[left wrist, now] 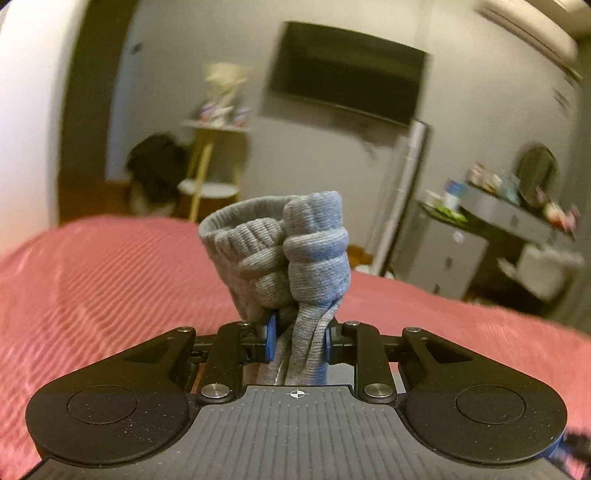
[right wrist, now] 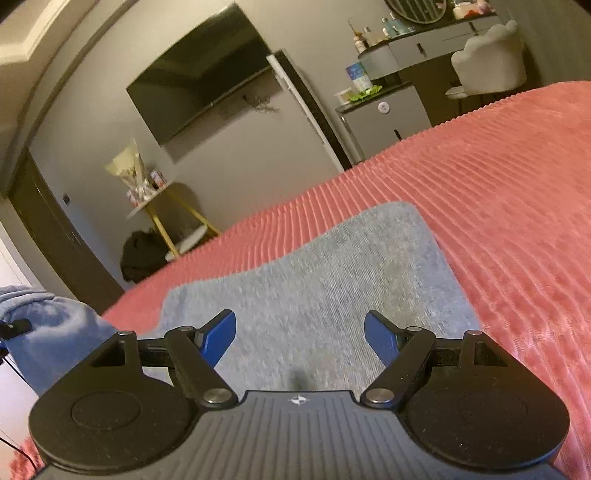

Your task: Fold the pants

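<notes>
The grey pants [right wrist: 325, 280] lie flat on the pink ribbed bedspread [right wrist: 498, 206] in the right wrist view. My right gripper [right wrist: 300, 341] is open and empty just above the grey fabric, its blue pads [right wrist: 221, 338] wide apart. In the left wrist view my left gripper [left wrist: 298, 341] is shut on a bunched ribbed end of the grey pants [left wrist: 291, 254], which sticks up beyond the jaws above the bedspread [left wrist: 103, 288]. A raised fold of the grey fabric [right wrist: 48, 328] also shows at the far left of the right wrist view.
A wall TV [right wrist: 203, 74], a side table with yellow legs [right wrist: 166, 218], a dark bag [right wrist: 142, 254], a grey dresser [right wrist: 384, 122] and a white chair [right wrist: 491, 62] stand beyond the bed's far edge. An air conditioner [left wrist: 532, 29] hangs high on the wall.
</notes>
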Tool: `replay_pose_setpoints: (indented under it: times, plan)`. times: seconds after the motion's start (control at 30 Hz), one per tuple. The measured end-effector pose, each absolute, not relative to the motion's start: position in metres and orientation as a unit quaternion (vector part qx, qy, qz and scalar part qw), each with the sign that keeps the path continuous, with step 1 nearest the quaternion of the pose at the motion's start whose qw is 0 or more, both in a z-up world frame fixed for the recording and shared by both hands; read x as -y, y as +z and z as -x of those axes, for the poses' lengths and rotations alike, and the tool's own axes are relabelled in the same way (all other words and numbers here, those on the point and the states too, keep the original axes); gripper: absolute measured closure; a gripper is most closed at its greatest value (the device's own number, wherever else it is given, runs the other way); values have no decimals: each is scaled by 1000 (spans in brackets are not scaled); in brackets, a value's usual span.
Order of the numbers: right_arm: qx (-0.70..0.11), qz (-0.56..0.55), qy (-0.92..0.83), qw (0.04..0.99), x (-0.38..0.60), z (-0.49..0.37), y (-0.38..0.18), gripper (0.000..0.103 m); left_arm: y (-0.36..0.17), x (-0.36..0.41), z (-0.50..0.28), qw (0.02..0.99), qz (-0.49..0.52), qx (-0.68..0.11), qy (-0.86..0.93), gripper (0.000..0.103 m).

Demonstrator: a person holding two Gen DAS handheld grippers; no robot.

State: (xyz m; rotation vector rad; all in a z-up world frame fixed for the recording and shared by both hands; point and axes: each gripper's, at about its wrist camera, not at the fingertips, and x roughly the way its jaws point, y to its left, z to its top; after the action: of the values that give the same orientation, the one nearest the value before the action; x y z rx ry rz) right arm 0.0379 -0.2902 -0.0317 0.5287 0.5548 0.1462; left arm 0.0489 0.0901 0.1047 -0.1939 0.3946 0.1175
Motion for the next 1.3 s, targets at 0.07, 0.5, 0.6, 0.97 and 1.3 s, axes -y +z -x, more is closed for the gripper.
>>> replay_pose_setpoints:
  times: [0.07, 0.5, 0.6, 0.97, 1.3]
  plan:
    - [-262, -266, 76, 925, 294, -35, -28, 25, 103, -54, -45, 979, 53, -192, 35, 77]
    - [-264, -396, 195, 858, 320, -34, -33, 25, 11, 120, -48, 947, -132, -288, -63, 63]
    - [-304, -428, 202, 827, 324, -42, -46, 25, -11, 136, -44, 921, -179, -343, -50, 53]
    - [-393, -477, 228, 753, 294, -69, -74, 23, 0, 53, -11, 937, -35, -349, 3, 40]
    - [-456, -397, 199, 772, 253, -97, -53, 52, -23, 5, -14, 911, 81, -398, 67, 40]
